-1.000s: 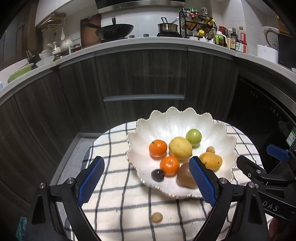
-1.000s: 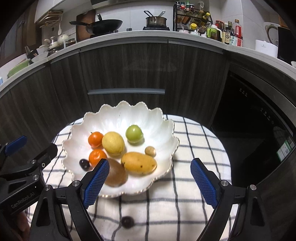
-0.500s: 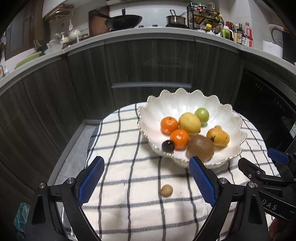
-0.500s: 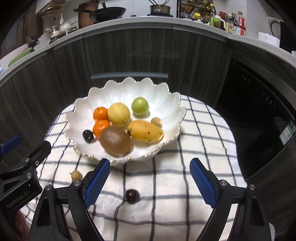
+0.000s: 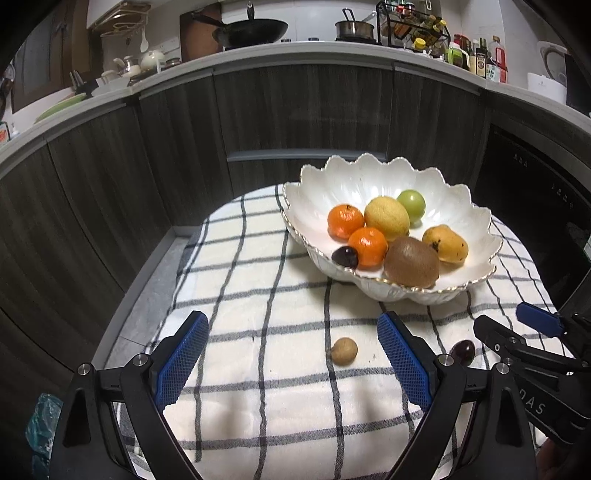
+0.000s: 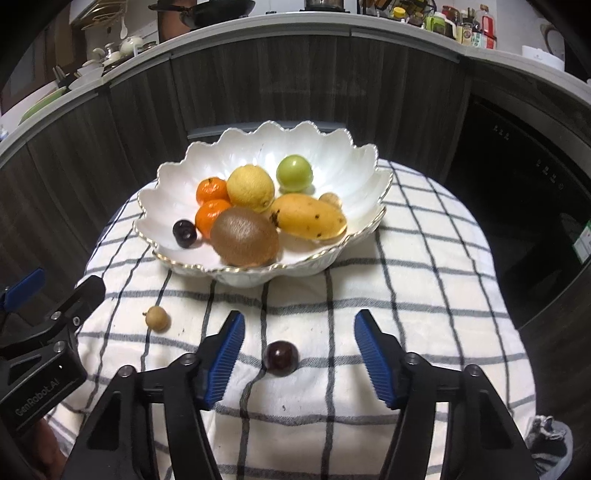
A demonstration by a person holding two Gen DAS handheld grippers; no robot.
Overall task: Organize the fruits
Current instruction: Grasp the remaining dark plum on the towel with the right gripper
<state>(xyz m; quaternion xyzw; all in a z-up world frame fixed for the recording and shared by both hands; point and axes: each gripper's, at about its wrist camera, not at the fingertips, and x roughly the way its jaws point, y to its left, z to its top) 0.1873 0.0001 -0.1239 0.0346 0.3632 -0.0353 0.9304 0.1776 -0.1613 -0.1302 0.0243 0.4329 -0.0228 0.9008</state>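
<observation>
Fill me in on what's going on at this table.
A person with two handheld grippers is gathering fruit into the white scalloped bowl. Both grippers are open and empty. The right gripper frames a dark plum on the checked cloth; the left gripper is near a small tan fruit.

Checked cloth [image 5: 258, 387] covers the desk. Behind: dark wood-grain cabinets [image 5: 303, 110], counter carrying black wok [image 5: 255, 31], steel pot [image 5: 354, 27], bottle rack [image 5: 413, 26]. Black appliance front [image 6: 517, 177] beyond the desk's right edge.

L gripper [image 5: 291, 362] & R gripper [image 6: 299, 354] both low, level, jaws wide apart, holding nothing.
</observation>
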